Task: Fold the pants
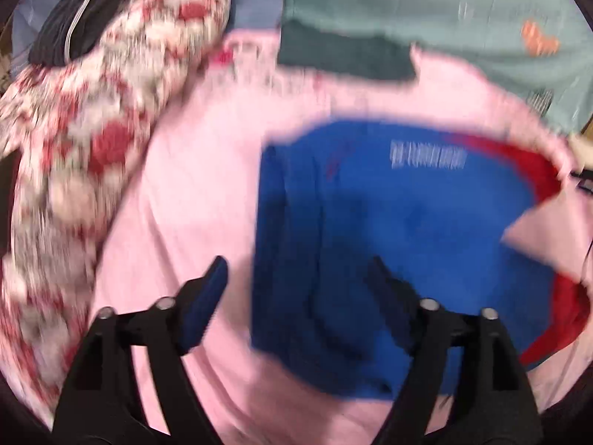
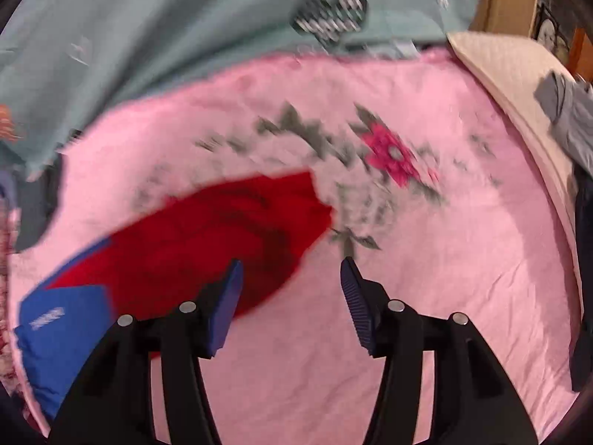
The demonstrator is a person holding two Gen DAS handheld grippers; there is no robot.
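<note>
The pants [image 1: 400, 244] are blue and red and lie folded on a pink sheet [image 1: 192, 193]. In the left wrist view the blue part fills the middle, with a red strip [image 1: 533, 170] along its right edge. My left gripper [image 1: 296, 270] is open above the pants' left edge and holds nothing. In the right wrist view the red part of the pants [image 2: 207, 241] lies left of centre, with the blue part [image 2: 63, 333] at lower left. My right gripper [image 2: 291, 270] is open and empty over the red part's right end. Both views are motion-blurred.
A red-and-white floral blanket [image 1: 74, 148] is heaped at the left with a dark garment [image 1: 74, 29] on it. A teal cloth [image 1: 444, 18] lies at the back, also seen in the right wrist view [image 2: 185, 37]. A cream pillow [image 2: 511, 85] and grey clothes [image 2: 570, 111] sit at the right.
</note>
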